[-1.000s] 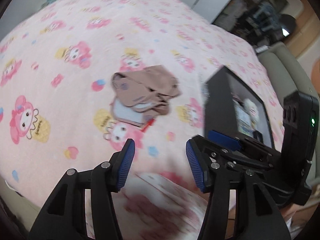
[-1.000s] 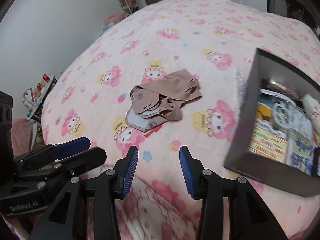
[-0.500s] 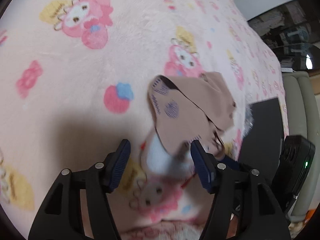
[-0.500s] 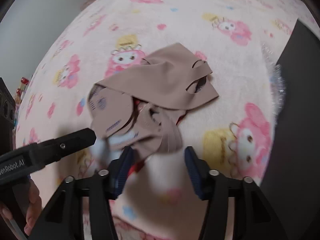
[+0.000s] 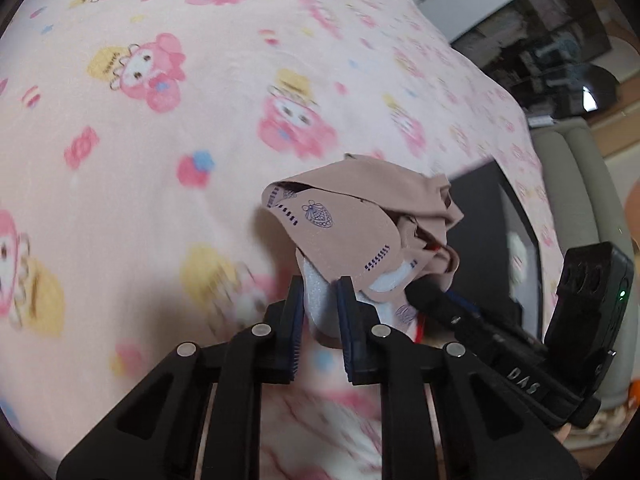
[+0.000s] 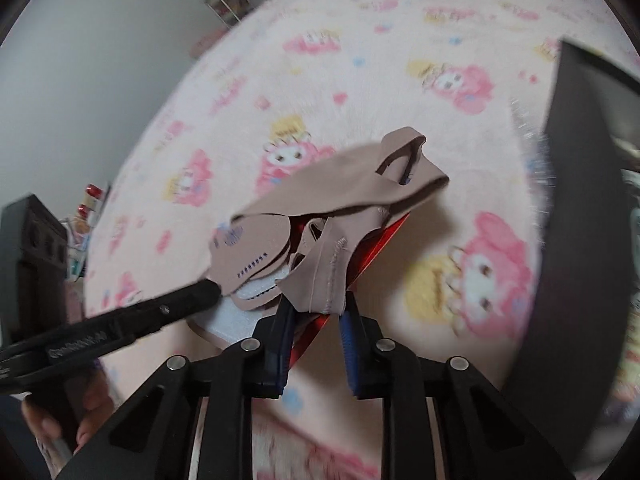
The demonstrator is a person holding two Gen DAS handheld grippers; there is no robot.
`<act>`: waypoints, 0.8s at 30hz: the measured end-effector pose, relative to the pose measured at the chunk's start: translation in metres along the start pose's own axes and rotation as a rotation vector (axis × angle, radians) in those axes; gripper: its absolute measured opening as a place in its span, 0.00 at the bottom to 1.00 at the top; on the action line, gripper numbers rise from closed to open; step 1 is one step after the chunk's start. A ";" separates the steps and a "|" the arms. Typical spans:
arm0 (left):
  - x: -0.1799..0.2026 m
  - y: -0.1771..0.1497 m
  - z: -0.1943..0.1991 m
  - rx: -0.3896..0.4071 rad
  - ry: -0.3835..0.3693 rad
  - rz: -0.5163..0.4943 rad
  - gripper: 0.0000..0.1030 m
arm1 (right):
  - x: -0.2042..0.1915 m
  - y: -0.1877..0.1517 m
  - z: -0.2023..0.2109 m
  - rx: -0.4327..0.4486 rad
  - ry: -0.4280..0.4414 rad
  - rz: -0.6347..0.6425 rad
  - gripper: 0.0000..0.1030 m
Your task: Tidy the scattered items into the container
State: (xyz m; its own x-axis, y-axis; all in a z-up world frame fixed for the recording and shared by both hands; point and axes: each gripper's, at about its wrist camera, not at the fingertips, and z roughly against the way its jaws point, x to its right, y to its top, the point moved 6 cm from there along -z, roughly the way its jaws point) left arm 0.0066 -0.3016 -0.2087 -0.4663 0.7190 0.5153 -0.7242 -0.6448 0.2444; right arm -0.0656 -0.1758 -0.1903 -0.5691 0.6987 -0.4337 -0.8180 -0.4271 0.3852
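I hold a bundle of tan face masks between both tools, over a pink cartoon-print blanket. My left gripper has its jaws closed on the bundle's white-lined lower edge. My right gripper has its jaws clamped on a tan flap and red packet. The black container stands just right of the bundle.
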 end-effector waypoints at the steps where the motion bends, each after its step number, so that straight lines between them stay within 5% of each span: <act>1: 0.005 -0.007 0.005 -0.006 -0.017 -0.006 0.15 | 0.001 -0.008 0.014 0.013 0.003 0.004 0.17; 7: 0.053 -0.048 0.011 -0.046 -0.067 -0.069 0.15 | 0.016 -0.049 0.062 0.044 -0.019 0.005 0.17; 14: 0.068 -0.066 -0.026 -0.124 0.016 -0.063 0.19 | 0.063 -0.088 0.057 -0.030 -0.078 -0.066 0.17; 17: 0.066 -0.061 -0.029 -0.106 0.075 -0.054 0.29 | 0.078 -0.101 0.053 -0.068 -0.067 -0.112 0.17; 19: 0.060 -0.053 -0.029 -0.097 0.068 -0.015 0.46 | 0.079 -0.100 0.057 -0.058 -0.042 -0.118 0.17; 24: 0.041 -0.027 -0.042 -0.091 0.126 0.051 0.55 | 0.065 -0.087 0.059 -0.033 -0.047 -0.080 0.19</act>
State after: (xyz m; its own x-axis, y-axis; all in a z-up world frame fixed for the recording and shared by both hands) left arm -0.0145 -0.2434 -0.2288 -0.5594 0.7167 0.4164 -0.7383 -0.6592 0.1427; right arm -0.0264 -0.0595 -0.2041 -0.4981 0.7570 -0.4228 -0.8633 -0.3873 0.3235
